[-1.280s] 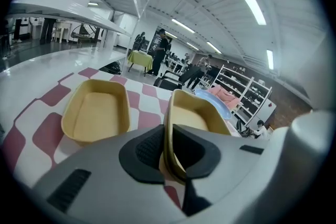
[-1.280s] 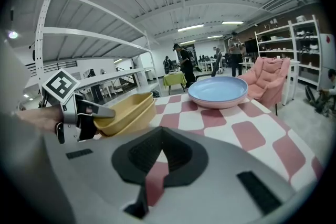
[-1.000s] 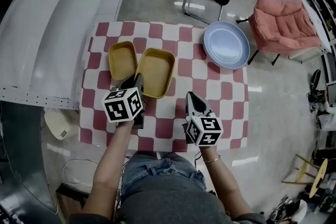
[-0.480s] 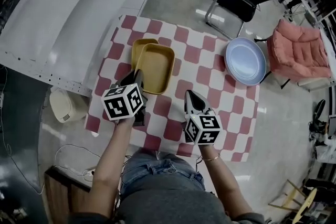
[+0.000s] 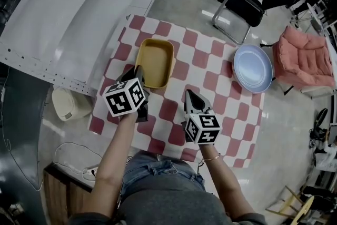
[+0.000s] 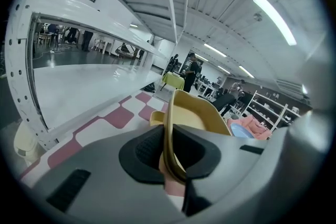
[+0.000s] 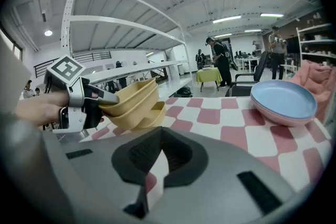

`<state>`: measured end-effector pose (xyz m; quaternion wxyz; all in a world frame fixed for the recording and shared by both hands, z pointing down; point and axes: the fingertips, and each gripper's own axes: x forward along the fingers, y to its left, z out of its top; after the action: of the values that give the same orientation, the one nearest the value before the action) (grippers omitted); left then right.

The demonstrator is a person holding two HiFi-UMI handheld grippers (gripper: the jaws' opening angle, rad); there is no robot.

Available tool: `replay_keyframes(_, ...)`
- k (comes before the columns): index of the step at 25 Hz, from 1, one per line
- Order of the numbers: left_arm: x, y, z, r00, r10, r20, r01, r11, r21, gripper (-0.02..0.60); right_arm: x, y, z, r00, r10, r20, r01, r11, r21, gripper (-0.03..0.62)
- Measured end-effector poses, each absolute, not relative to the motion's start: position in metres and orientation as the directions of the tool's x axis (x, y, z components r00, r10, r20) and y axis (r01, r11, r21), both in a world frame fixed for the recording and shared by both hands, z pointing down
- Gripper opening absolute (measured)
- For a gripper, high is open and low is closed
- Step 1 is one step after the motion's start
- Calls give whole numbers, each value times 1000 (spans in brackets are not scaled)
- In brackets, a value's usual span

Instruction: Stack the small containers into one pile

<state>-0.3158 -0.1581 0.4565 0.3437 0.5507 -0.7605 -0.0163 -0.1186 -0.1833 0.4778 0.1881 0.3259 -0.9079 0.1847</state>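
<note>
My left gripper [image 5: 138, 72] is shut on the near rim of a yellow container [image 5: 154, 60], which it holds tilted over the red-and-white chequered table [image 5: 210, 113]. The left gripper view shows that rim pinched between the pads [image 6: 169, 147], with the container [image 6: 191, 113] rising beyond. A second yellow container [image 7: 152, 114] lies directly under the held one [image 7: 128, 94]; it is hidden in the head view. Whether the two touch I cannot tell. My right gripper [image 5: 189, 96] hovers over the cloth to the right, shut [image 7: 160, 150] and with nothing in it.
A pale blue plate [image 5: 253, 67] [image 7: 283, 99] sits at the table's right edge. A large white panel [image 5: 63, 13] runs along the left side. Behind the table stand a black chair [image 5: 247, 2] and a pink cushioned chair [image 5: 305, 60]. A beige object [image 5: 66, 104] lies on the floor at left.
The left gripper has carried its yellow container leftward, from beside the other container to directly over it, so the lower one is now covered. The right gripper stays near the table's middle.
</note>
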Motion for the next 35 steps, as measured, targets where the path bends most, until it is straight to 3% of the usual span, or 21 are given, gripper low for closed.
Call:
replay_keyframes(10,-338,-186,467,-242,-823,514,-757,491,430,49,-129,-209,480,-716,-520,465,-662,718,-215,9)
replay_keyframes(35,-337,-193,503,-294,-765,573,-760,551,345,51,-136,-225,505,-724,-464,510,-638,733,-238,9)
